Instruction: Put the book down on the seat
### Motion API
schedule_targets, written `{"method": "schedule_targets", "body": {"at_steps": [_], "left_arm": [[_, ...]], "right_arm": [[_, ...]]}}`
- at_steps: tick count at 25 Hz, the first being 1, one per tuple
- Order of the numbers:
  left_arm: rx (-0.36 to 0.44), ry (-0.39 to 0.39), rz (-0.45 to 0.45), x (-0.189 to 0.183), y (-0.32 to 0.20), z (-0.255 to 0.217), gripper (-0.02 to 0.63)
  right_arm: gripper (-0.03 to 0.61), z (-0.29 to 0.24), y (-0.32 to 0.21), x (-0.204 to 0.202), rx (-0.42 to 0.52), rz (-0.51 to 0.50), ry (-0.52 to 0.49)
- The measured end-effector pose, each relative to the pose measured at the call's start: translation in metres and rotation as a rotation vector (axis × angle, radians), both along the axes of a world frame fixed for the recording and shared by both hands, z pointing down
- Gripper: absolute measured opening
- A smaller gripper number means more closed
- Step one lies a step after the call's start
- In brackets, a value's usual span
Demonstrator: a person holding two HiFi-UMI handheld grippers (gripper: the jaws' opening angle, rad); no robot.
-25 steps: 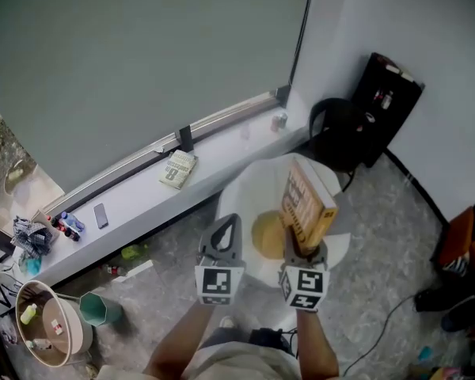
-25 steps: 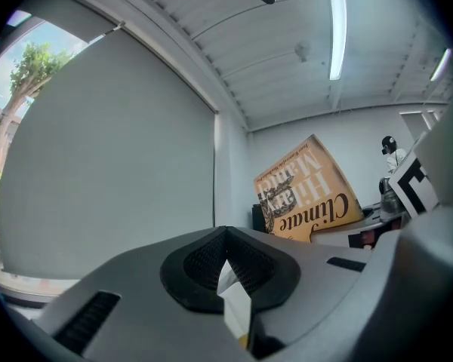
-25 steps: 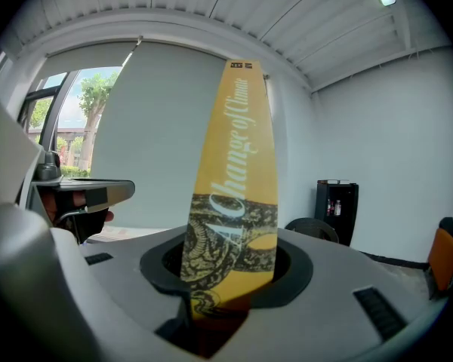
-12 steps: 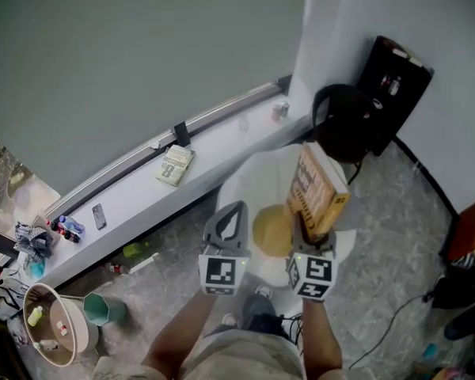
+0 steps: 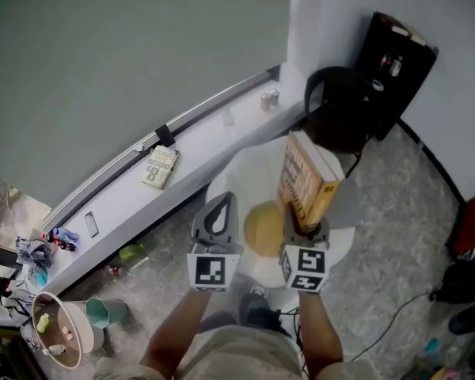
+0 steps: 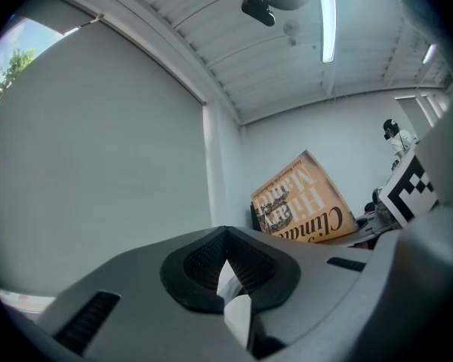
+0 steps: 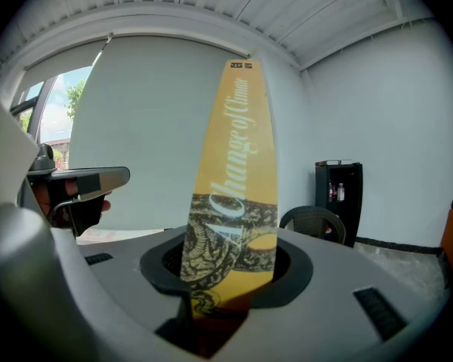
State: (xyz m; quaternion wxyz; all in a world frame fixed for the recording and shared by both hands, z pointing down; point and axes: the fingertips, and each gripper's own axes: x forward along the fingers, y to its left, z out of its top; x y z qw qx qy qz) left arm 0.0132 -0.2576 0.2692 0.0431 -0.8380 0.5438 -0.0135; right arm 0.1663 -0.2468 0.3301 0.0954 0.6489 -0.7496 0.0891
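While the orange-yellow hardback book (image 5: 305, 182) was clamped upright at its bottom edge by the right gripper (image 5: 302, 228), above the white round seat (image 5: 244, 172), the approach was judged unfinished. The left gripper (image 5: 216, 216) was seen w/ jaws together, empty. Next: book to be lowered, tipped flat, then released.

Plain lived-in indoor room; home or office, can't tell. Long white window sill (image 5: 119, 204) w/ grey blind (image 5: 127, 54) drawn above it. On the sill: paperback (image 5: 160, 167), phone (image 5: 90, 224), drinks can (image 5: 265, 100). Off its right end: black chair (image 5: 336, 109) & black shelf unit (image 5: 396, 62) w/ bottles. Below the sill: speckled floor (image 5: 396, 212), white round seat (image 5: 245, 172). By its left end: bin (image 5: 59, 331), green bucket (image 5: 104, 311).
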Motion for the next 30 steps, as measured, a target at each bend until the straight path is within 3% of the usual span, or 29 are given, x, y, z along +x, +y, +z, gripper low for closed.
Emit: {"method": "schedule_targets", "body": {"at_steps": [6, 16, 19, 25, 30], "left_arm": [[-0.047, -0.028, -0.01, 0.016, -0.019, 0.033, 0.006], [-0.145, -0.021, -0.051, -0.01, -0.064, 0.108, 0.006], [-0.155, -0.041, -0.058, -0.022, -0.082, 0.136, 0.006], [-0.218, -0.011, -0.074, -0.052, -0.125, 0.209, 0.006], [-0.265, 0.001, -0.064, -0.058, -0.16, 0.287, 0.006]], "right_arm": [[0.158, 0.046, -0.02, 0.012, -0.098, -0.021, -0.018], [0.158, 0.137, -0.051, -0.012, -0.257, -0.04, 0.006], [0.158, 0.168, -0.066, -0.024, -0.305, -0.02, -0.036], [0.158, 0.24, -0.098, -0.05, -0.391, 0.021, -0.01], [0.158, 0.332, -0.12, -0.051, -0.498, 0.066, 0.009]]}}
